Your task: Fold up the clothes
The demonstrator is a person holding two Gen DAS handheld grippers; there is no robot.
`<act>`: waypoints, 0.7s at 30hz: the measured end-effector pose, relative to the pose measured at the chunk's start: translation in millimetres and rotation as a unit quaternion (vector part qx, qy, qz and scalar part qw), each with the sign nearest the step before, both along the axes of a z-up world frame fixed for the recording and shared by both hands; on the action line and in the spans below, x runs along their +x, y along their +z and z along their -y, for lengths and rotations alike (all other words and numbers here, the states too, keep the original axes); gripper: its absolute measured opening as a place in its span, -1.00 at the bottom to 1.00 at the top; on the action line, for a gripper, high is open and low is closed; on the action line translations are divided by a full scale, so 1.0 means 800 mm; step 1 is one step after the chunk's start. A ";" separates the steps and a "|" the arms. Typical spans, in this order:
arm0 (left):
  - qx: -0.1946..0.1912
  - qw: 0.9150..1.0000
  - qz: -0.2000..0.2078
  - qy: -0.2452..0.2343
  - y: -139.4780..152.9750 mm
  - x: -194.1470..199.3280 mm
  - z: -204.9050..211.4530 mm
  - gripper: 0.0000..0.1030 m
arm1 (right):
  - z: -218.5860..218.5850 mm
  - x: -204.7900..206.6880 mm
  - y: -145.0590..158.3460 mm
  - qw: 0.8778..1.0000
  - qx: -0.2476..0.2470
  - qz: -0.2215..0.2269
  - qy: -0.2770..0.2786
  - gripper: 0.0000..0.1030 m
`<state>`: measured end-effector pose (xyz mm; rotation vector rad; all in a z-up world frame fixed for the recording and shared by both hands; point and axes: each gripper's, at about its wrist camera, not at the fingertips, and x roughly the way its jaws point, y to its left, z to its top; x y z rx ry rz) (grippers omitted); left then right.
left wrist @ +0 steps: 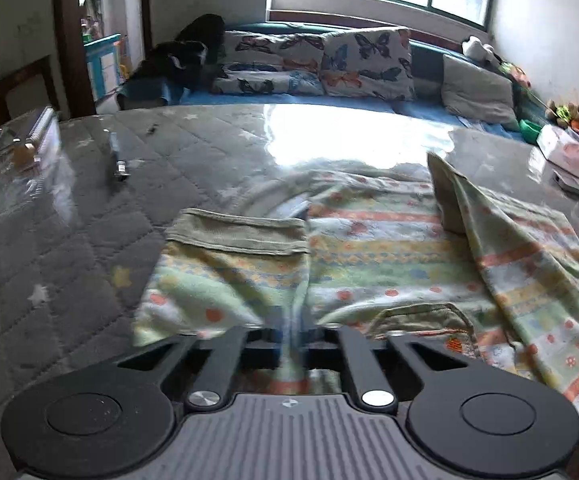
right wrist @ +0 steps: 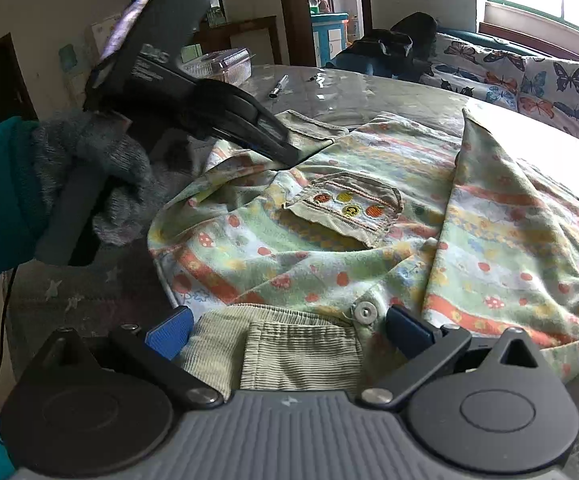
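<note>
A child's patterned shirt (left wrist: 389,256) with green, orange and yellow stripes lies spread on the grey quilted table. It also shows in the right wrist view (right wrist: 369,248), with an olive chest pocket (right wrist: 349,210) and an olive corduroy collar (right wrist: 285,344). My left gripper (left wrist: 291,334) is shut on a fold of the shirt near its left sleeve; the same gripper (right wrist: 289,152) shows in the right wrist view pinching the sleeve cloth. My right gripper (right wrist: 289,332) is open, its blue pads (right wrist: 169,336) either side of the collar, not closed on it.
The grey star-print table cover (left wrist: 69,248) carries a pen (left wrist: 117,156) and a clear plastic box (left wrist: 29,148) at the far left. A blue sofa with butterfly pillows (left wrist: 365,64) stands behind the table. Boxes and toys (left wrist: 569,152) sit at the right edge.
</note>
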<state>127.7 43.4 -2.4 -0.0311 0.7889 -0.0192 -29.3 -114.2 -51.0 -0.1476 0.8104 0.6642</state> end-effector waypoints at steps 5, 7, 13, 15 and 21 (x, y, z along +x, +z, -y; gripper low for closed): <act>-0.009 0.997 0.035 0.065 0.023 -0.032 -0.047 -0.97 | -0.002 -0.001 -0.001 1.000 -0.008 0.005 0.002 1.00; -0.009 0.994 0.048 0.097 0.032 -0.048 -0.068 -0.97 | -0.003 -0.001 -0.001 1.000 -0.010 0.006 0.002 1.00; -0.016 0.978 0.055 0.199 0.031 -0.105 -0.133 -0.97 | -0.004 -0.002 -0.002 1.000 -0.013 0.008 0.002 1.00; -0.023 0.972 0.039 0.229 0.019 -0.118 -0.154 -0.97 | -0.004 -0.002 -0.003 1.000 -0.014 0.009 0.003 1.00; -0.017 0.960 0.022 0.277 0.010 -0.146 -0.182 -0.89 | -0.007 -0.003 -0.003 1.000 -0.024 0.013 0.007 1.00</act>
